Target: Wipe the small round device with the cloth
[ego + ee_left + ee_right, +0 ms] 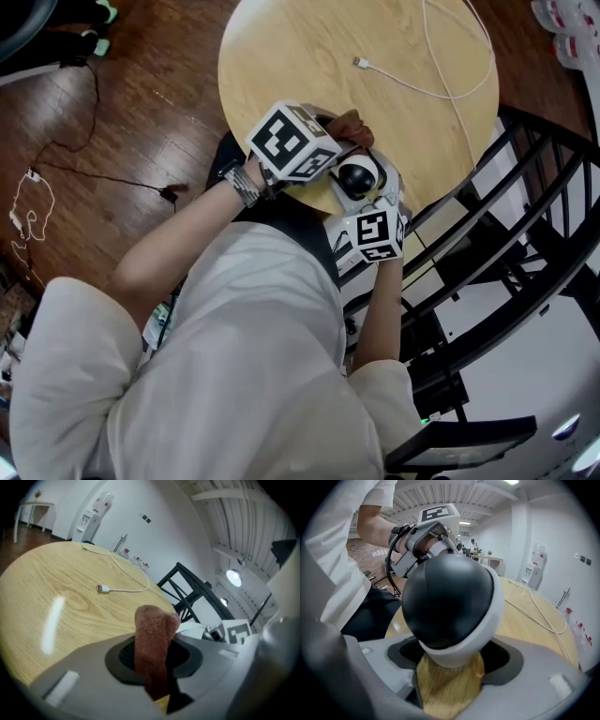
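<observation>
The small round device [357, 174], a black dome in a white shell, sits at the near edge of the round wooden table [309, 47]. My right gripper [367, 201] is shut on the device [449, 603], its jaws clasping the lower shell. My left gripper [337, 142] is shut on a brown cloth [351, 123], which stands up between the jaws [154, 639]. The cloth hangs just beyond the device on its far left side; contact cannot be told. In the right gripper view the left gripper [425, 540] shows behind the dome.
A white USB cable [441, 80] lies across the far half of the table, its plug [102, 588] ahead of the left gripper. A black metal chair [525, 234] stands right of the table. Thin cables [56, 178] trail over the wooden floor at the left.
</observation>
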